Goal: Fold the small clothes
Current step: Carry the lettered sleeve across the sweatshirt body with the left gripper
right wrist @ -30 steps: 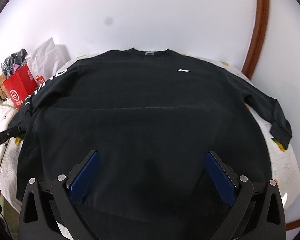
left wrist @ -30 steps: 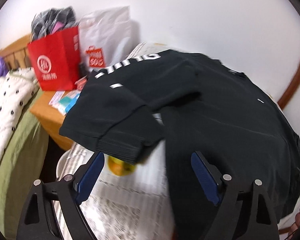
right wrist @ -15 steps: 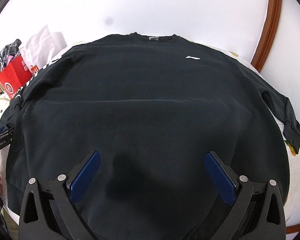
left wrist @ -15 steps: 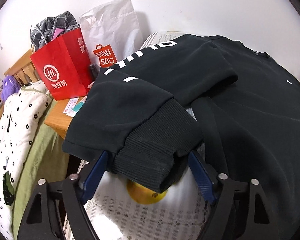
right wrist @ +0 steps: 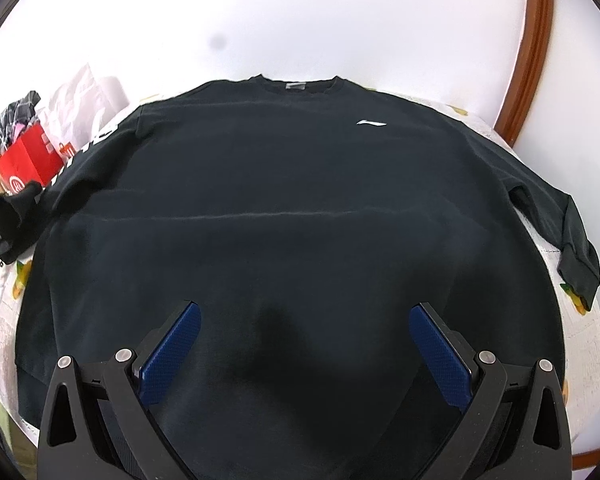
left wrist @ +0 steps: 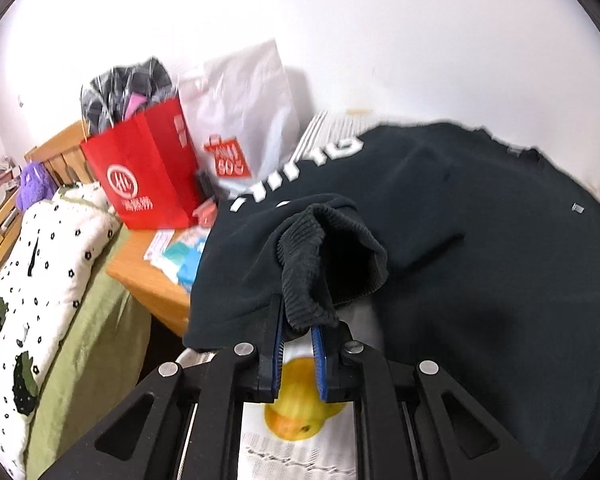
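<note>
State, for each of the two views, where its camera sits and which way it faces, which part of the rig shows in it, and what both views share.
Left wrist view: sits on the left gripper, facing down over the table's left edge toward the red bag; its fingers are closing on the cuff.
Right wrist view: sits on the right gripper, facing down across the sweatshirt toward the wall; its fingers stand open above the cloth.
Shared: the sweatshirt, its cuff and the red bag.
</note>
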`<state>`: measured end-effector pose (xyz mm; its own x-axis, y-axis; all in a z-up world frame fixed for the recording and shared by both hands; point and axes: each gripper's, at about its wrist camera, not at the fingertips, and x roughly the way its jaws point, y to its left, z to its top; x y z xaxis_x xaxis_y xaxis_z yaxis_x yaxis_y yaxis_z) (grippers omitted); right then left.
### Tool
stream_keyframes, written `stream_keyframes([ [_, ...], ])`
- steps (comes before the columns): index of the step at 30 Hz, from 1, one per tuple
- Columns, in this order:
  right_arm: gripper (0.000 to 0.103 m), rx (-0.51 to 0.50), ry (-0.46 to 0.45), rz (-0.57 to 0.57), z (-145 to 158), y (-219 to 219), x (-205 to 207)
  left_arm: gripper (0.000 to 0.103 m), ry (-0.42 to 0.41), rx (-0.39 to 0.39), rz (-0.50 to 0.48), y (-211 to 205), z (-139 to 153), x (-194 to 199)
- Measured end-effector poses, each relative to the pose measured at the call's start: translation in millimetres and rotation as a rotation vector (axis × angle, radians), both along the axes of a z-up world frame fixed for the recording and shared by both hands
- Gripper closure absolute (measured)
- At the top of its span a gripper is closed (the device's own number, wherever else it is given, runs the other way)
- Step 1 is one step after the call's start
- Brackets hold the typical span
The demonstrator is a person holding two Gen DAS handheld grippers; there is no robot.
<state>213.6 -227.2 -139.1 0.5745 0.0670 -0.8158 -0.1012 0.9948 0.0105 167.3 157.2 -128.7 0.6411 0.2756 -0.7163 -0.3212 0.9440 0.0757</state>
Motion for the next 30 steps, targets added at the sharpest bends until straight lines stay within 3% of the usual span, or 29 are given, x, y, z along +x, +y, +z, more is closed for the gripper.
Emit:
stream_keyframes([
  [7,0.001,-0.005,-0.045,-0.018,19.5,-25.9,-7.2,0.091,-0.092,-0.131,-0.107,-30.5,39.5,15.3],
  [15,0.001,0.001,-0.091,-0.098,40.4,-83.7,-17.1,0.091,-0.11,-0.194,-0.28,-118.7,58.6,63.6],
  [23,0.001,0.02,-0.072,-0.189,30.9,-135.9,-27.4,0.091,-0.084,-0.201,-0.442,-219.7,53.5,100.3],
  [30,0.001,0.022,-0.039,-0.25,14.6,-165.9,-31.5,0.091,-0.044,-0.23,-0.515,-266.9,41.5,114.4],
])
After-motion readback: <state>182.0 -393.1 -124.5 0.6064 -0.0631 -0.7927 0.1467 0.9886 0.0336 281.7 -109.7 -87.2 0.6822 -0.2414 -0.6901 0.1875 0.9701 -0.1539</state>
